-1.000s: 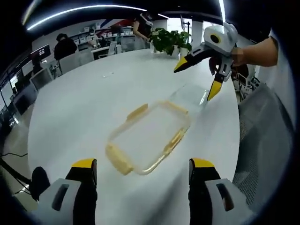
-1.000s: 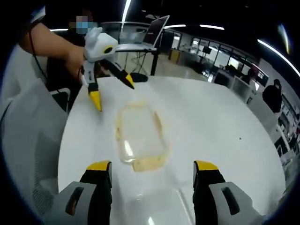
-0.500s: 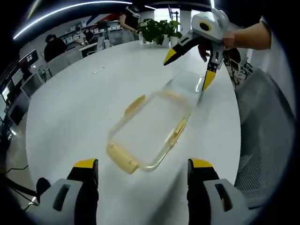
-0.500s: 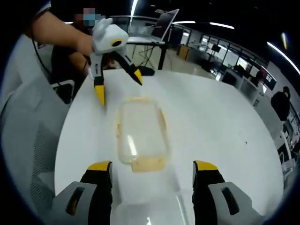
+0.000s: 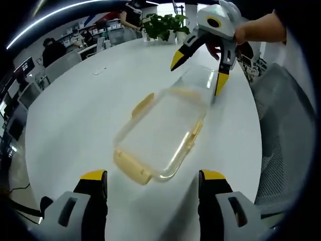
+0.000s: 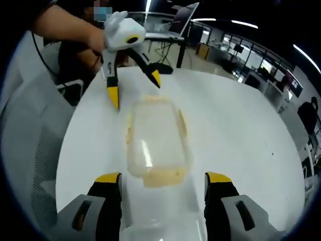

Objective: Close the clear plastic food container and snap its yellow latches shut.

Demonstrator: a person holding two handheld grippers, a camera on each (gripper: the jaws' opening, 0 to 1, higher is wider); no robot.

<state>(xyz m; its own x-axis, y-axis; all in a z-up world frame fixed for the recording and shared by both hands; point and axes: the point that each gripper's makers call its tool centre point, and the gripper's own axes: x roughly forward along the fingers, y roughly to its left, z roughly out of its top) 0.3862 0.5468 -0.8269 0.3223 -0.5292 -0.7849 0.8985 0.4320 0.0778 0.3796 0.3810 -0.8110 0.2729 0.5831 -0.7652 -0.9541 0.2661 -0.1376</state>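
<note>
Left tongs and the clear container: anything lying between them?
Nothing; in the left gripper view only bare white table separates the open left tongs from the container.

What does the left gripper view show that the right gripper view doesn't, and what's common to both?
Left gripper view alone: a potted plant at the table's far edge, the right gripper open above the clear base, and a grey mesh chair.

Right gripper view alone: an open laptop on a stand beyond the table, the left gripper open past the lid's far end, and glass-walled offices behind.

Both: the clear lid with yellow latches lying flat on the white table, separate from the base, with neither gripper touching it.
</note>
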